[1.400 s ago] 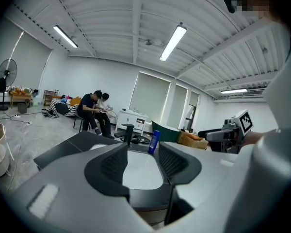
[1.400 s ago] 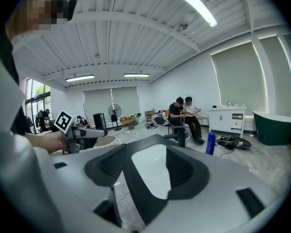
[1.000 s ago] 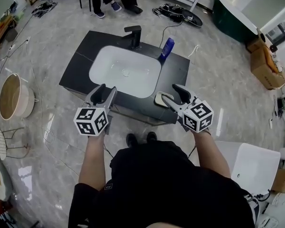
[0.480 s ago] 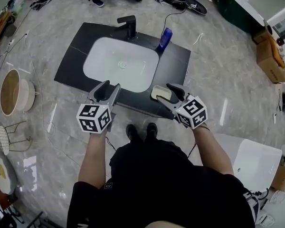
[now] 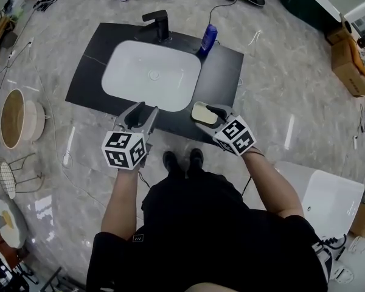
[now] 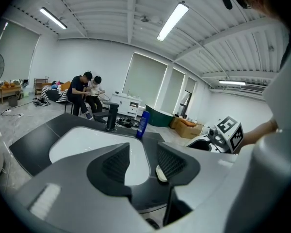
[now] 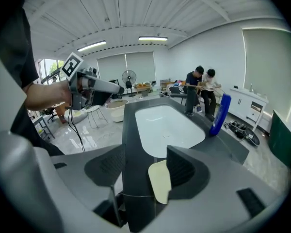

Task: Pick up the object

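The cream oblong object (image 5: 201, 112) is seen flat on the black counter (image 5: 224, 72) just right of frame centre, its long axis slanting from upper left to lower right and its lower-right end hidden by the right gripper (image 7: 144, 165). That gripper's jaws are spread around it without gripping. The jaws of the left gripper (image 5: 141, 112), also apart with nothing between them, have just been closing slightly.

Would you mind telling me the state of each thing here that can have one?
left gripper: jaws open, just been closing somewhat, nothing between them
right gripper: jaws open, cream object between them, not clamped
cream object: lying flat on the counter
blue bottle: upright
basin: empty
tap: no water running
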